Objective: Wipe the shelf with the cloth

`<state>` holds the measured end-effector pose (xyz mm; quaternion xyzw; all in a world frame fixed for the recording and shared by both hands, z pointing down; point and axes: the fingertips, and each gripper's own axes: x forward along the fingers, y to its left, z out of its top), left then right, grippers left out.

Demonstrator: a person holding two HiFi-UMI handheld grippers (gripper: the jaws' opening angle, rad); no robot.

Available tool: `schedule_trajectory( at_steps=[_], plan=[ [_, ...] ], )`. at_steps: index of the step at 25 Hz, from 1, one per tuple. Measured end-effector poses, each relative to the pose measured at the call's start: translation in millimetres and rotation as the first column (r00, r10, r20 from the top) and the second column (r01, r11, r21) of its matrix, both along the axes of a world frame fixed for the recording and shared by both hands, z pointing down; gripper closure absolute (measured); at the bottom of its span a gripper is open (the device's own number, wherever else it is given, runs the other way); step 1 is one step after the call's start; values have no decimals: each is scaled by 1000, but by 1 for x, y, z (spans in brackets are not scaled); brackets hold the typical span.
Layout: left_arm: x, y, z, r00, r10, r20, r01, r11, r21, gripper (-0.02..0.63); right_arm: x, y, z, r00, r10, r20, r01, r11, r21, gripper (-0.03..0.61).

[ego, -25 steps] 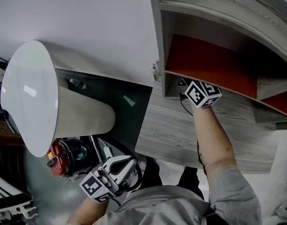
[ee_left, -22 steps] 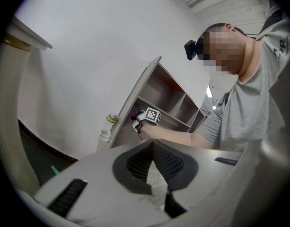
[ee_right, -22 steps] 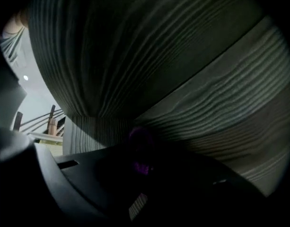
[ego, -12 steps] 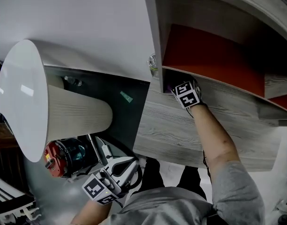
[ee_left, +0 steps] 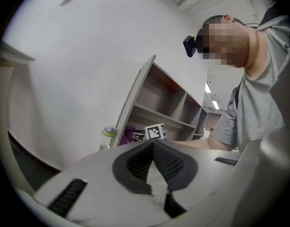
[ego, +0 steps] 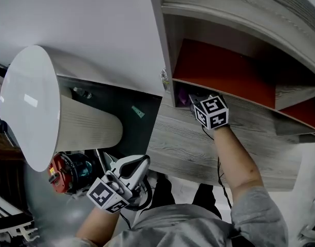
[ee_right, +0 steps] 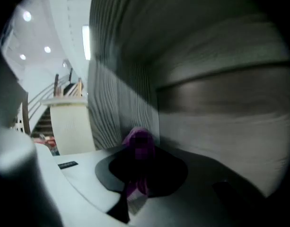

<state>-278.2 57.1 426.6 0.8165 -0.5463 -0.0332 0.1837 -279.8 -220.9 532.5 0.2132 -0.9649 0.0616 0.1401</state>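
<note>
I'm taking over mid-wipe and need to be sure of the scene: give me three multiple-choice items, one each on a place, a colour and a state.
1. Where is the right gripper? A on the floor; B in the shelf, near its left wall; C at the waist.
2. The cloth is: A yellow; B white; C purple.
3. The left gripper's jaws: A shut, empty; B wide apart; C on the cloth.

B: its cube sits by the shelf's left wall.
C: purple shows between the right jaws.
A: the pads meet with nothing between them.
</note>
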Motion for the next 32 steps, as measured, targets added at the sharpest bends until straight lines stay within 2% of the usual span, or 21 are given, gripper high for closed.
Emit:
schedule_trajectory(
  at_steps=[2,5,8,10,12,14,16,19,21,24,27,29,30,32],
  plan=[
    [-3,-18,-19,999,-17,49,15,999,34,600,9,15,-56,982,-21,186,19,1000,9,517],
    [-4,-43,-44,995,-35,97,28,997,78,600,18,34,-115,923,-70,378,66,998,24,517],
    [2,-56,-61,993,-29,114,17,994,106,600,15,44,-132,857,-83,508,138,988,-72,518],
    [7,-58,-65,993,-21,113,8,994,113,600,8,49,-132,840,-72,538,161,980,-120,518],
    [8,-56,-60,994,-19,108,8,994,107,600,4,50,-132,864,-79,498,133,988,-74,515],
    [6,-52,-48,995,-20,99,11,996,87,600,2,51,-122,900,-102,424,108,994,11,514],
    [3,-47,-33,996,-18,85,13,998,62,600,0,54,-91,947,-125,294,108,991,76,514],
    [-4,-43,-4,998,-24,58,22,999,27,600,-5,57,-2,990,-131,50,128,990,63,515],
    [-10,-39,15,999,-29,42,30,1000,-2,600,-10,59,63,984,-132,-123,137,990,37,517],
    [-17,-32,36,999,-34,19,35,998,-42,600,-13,64,132,919,-151,-365,190,979,73,518],
    [-22,-27,47,999,-40,10,41,997,-63,600,-14,63,143,893,-145,-426,205,974,97,518],
    [-23,-26,48,999,-49,2,49,996,-70,600,-15,63,142,889,-162,-428,208,976,64,517],
    [-22,-25,45,999,-52,-3,52,996,-71,600,-14,60,138,896,-162,-413,198,979,45,517],
    [-17,-23,37,999,-49,-5,49,997,-67,600,-6,41,104,944,-79,-321,105,992,65,518]
  ],
)
